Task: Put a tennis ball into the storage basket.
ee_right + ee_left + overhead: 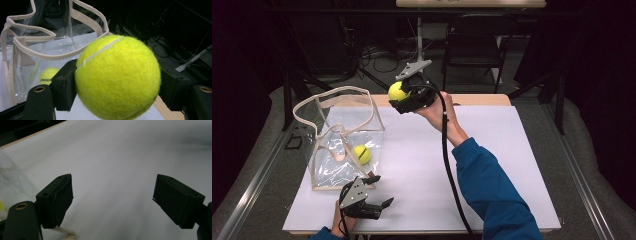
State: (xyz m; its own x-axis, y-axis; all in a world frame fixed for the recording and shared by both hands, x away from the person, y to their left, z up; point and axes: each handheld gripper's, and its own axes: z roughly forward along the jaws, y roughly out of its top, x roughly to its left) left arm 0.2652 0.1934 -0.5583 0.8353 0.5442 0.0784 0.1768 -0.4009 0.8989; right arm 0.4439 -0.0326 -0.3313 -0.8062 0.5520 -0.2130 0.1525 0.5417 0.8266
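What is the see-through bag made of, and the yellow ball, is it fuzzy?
The bag looks like thin clear plastic: it shines, crinkles, and shows the ball inside through its wall. Its rim and handles look like cream cloth tape. The held ball, clamped in the right gripper, looks like yellow felt, matte and fuzzy, with tiny hairs along its edge and a pale seam.
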